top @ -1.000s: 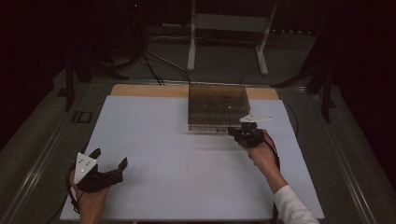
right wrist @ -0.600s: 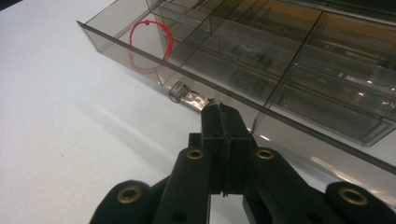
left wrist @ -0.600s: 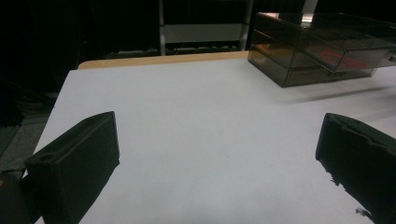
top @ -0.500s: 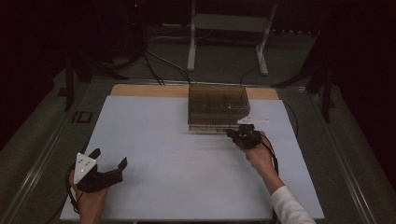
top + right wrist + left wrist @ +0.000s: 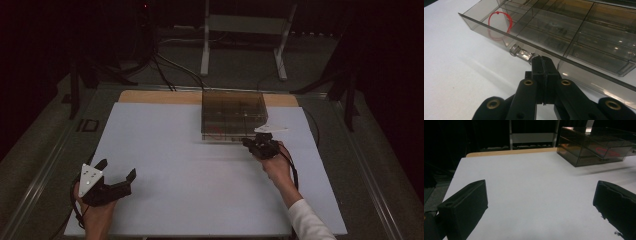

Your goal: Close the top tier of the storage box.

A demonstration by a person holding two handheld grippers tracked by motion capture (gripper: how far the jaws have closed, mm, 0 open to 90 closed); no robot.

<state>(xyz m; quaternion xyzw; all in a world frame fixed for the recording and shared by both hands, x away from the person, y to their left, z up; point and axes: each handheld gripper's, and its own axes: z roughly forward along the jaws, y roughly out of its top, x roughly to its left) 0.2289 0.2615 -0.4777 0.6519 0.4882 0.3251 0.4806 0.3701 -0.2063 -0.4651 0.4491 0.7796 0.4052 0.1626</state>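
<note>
Pinching the clear drawer knob (image 5: 520,53) with my right gripper (image 5: 261,146), fingers clenched on it, at the smoky organizer box (image 5: 233,114) on the table's (image 5: 190,165) far side. Left gripper (image 5: 107,182) sits near-left, fingers spread wide, holding nothing.

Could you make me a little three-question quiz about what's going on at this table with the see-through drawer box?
1. True or false: the right gripper has its jaws closed on the clear knob of the drawer.
2. What lies in the drawer's corner compartment? A) a red loop B) a blue screw C) a coin
3. Fill in: the left gripper rests on the white table top with its jaws ____.

Key: 1 true. 2 A, the red loop. 3 open, nothing between them.
</note>
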